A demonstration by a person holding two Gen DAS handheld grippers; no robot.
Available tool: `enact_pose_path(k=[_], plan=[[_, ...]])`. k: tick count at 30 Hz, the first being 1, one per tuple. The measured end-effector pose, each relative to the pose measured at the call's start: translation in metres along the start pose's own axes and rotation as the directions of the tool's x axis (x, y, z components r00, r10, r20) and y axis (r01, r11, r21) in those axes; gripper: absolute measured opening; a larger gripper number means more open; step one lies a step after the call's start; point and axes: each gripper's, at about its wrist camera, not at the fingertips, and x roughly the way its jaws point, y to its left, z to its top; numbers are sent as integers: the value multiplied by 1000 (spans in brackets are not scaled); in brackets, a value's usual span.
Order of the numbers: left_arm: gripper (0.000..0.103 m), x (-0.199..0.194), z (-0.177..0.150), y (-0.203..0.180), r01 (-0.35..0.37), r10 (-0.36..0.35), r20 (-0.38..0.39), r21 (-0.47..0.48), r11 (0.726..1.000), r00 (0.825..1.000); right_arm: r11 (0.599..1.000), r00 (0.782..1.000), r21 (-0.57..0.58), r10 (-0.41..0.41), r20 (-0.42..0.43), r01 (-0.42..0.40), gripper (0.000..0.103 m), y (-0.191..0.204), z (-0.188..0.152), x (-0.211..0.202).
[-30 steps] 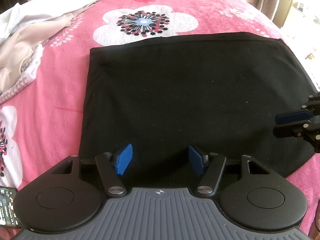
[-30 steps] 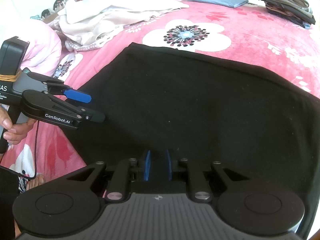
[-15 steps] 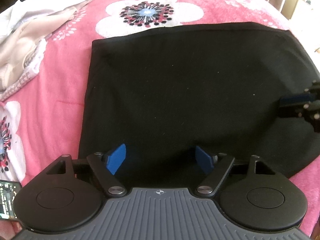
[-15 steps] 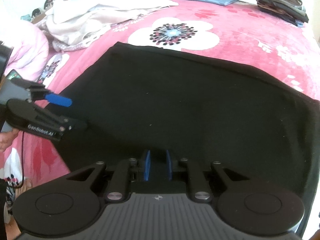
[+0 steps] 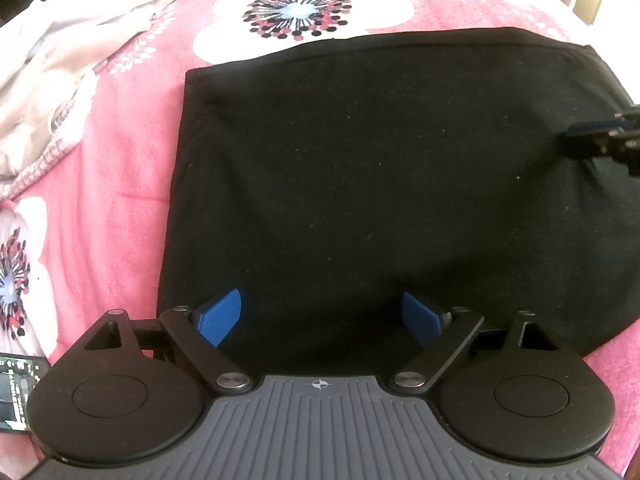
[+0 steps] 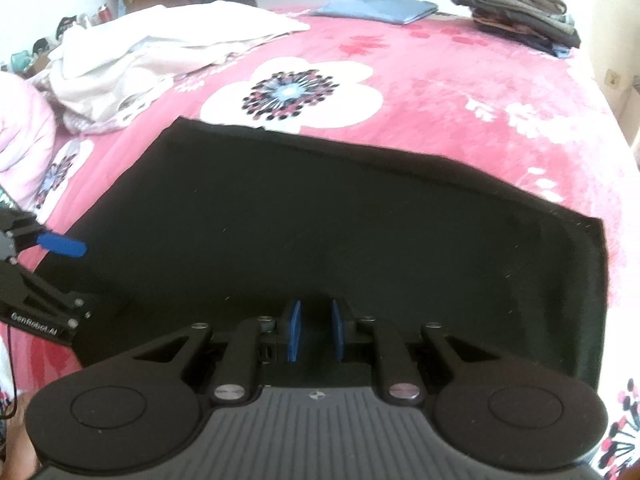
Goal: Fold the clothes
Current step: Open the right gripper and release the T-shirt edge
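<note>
**Two grippers at the near hem of a black garment**

Two fisheye views cover one bed.

Left wrist view: the left gripper (image 5: 320, 316) hangs over the near edge of the black garment (image 5: 380, 168), which lies flat on the pink floral bedspread (image 5: 132, 168) toward the bed's near side. Its jaws are opening wide, and the blue pads (image 5: 220, 316) stand apart with only flat cloth under the gap; nothing is pinched. At the right edge of the view the right gripper (image 5: 600, 140) shows over the garment's right side. A heap of pale unfolded clothes (image 5: 48, 92) lies toward the bed's far left corner.

Right wrist view: the right gripper (image 6: 316, 336) is down at the garment's (image 6: 340, 240) near hem, its pads narrowly parted. Dark cloth appears between them, but whether it is actually pinched I cannot tell. The left gripper (image 6: 60, 246) sits at the garment's near left corner, over the bedspread (image 6: 460, 100). A stack of folded clothes (image 6: 520, 8) rests at the far right corner, with a folded blue piece (image 6: 376, 8) along the far edge.

Judgement: the step in hand looks like taking hold of the near hem for a fold. Next, the left jaws need to drop onto the hem and close on the whole thickness of cloth, level with the right gripper, so that both corners lift evenly and the fold lands square on the far edge.
</note>
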Motion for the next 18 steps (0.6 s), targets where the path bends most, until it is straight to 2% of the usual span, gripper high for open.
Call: enact_pose_path(k=[5,9,13,18], plan=[[90,-3,-1,1,1,-1,7,2,1000,1000,998,1000,52,-23,21,22,18,-9,4,-3],[90,-14,-8,10,26,-25,57,-17,1000,998,995,999,100,10,51,-15,18,-7,11,-8],[90,-34,-32,30,51,-47,144,-20,999,988,996,997,75,51,61,-56,18,10,21,-7],[90,-48,-70,58,57,-50,161,-38,998,986,990,992,53,126,33,-127,19,38,30,0]])
